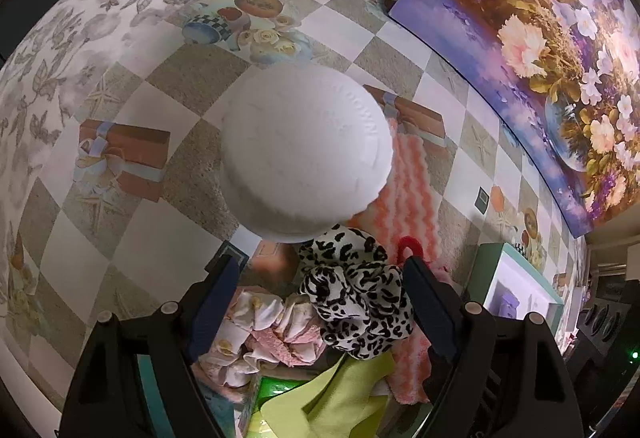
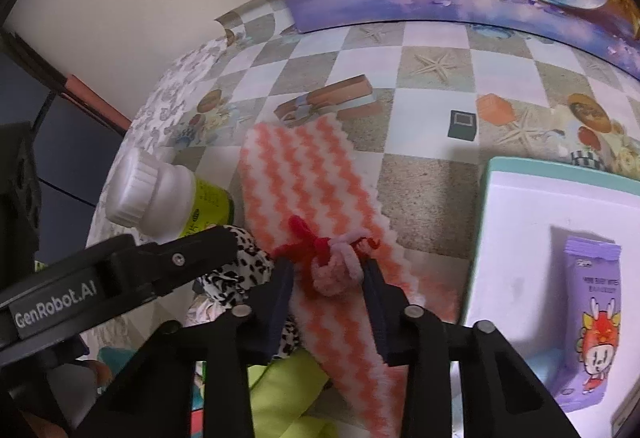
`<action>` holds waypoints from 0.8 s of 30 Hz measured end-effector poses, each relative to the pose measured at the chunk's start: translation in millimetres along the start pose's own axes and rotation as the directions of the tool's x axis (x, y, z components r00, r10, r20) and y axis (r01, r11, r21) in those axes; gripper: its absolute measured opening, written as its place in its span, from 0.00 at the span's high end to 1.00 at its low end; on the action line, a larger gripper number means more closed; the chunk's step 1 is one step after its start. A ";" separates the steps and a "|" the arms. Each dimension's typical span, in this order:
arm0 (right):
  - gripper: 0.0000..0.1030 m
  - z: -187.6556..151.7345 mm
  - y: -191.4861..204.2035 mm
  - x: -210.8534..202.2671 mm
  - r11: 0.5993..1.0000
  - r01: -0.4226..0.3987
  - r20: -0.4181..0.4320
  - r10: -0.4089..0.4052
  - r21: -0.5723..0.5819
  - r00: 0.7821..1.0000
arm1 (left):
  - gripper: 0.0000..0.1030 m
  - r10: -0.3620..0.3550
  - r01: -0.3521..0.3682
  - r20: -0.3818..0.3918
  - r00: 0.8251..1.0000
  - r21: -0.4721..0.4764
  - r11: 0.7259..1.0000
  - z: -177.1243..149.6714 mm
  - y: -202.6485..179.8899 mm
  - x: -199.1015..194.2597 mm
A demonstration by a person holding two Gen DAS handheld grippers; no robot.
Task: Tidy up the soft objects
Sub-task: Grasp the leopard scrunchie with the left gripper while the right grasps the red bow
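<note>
Between the right gripper's (image 2: pixel 328 270) 2 fingers sat a fuzzy pink-and-red yarn bundle (image 2: pixel 332 262), clamped over the orange zigzag cloth (image 2: pixel 304 174). Beyond, the left gripper (image 1: pixel 320 266) hovered spread wide above a leopard scrunchie (image 1: pixel 356 302), grasping nothing, near the white bottle (image 1: pixel 304 150).

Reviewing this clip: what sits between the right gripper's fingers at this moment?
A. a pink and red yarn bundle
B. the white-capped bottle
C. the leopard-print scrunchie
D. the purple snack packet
A. In the right wrist view, the right gripper has its fingers on either side of the pink and red yarn bundle, which lies on the orange zigzag cloth.
</note>
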State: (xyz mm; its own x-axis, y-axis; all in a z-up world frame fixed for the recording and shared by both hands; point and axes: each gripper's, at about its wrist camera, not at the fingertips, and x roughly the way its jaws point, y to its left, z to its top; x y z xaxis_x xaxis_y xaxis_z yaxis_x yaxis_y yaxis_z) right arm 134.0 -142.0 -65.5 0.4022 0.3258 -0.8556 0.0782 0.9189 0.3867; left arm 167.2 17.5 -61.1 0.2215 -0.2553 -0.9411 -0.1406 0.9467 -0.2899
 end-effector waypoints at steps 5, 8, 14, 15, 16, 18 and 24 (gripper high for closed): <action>0.77 -0.3 -3.0 -1.9 1.000 -0.016 0.005 0.016 0.016 1.000 | 0.18 0.000 0.000 -0.006 1.000 0.005 1.000 -0.3 -0.8 1.0; 0.77 -0.8 -4.7 -4.4 1.000 -0.018 0.005 0.018 0.022 1.000 | 0.18 -0.002 0.002 -0.009 1.000 0.008 1.000 -0.7 -2.2 1.1; 0.78 -0.8 -9.5 -14.7 0.999 0.004 0.015 -0.004 0.037 1.000 | 0.38 -0.008 0.008 -0.031 1.000 0.010 1.000 -1.3 -3.4 6.6; 0.78 -0.8 -9.8 -15.6 0.999 0.005 0.016 -0.006 0.039 1.000 | 0.46 -0.016 0.017 -0.032 0.999 0.011 1.000 -1.4 -4.0 6.7; 0.78 -0.9 -10.3 -16.5 0.999 0.006 0.017 -0.007 0.041 1.000 | 0.49 -0.023 0.023 -0.033 0.999 0.012 1.000 -1.0 -4.9 6.9; 0.78 -0.7 -11.3 -16.9 0.999 0.007 0.016 -0.008 0.044 1.000 | 0.62 -0.037 0.038 -0.033 0.999 0.028 0.999 -1.8 -8.9 6.4; 0.78 -0.5 -12.8 -17.7 0.999 0.006 0.016 -0.007 0.049 1.000 | 0.77 -0.048 0.049 -0.024 0.999 0.044 0.998 -1.7 -13.4 4.4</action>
State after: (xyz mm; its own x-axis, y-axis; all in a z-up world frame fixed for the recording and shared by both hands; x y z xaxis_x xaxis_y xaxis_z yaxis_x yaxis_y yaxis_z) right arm 125.4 -159.4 -55.5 0.4163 0.3160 -0.8525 0.1253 0.9088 0.3981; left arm 168.4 3.4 -61.6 0.2050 -0.3047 -0.9301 -0.0871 0.9409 -0.3274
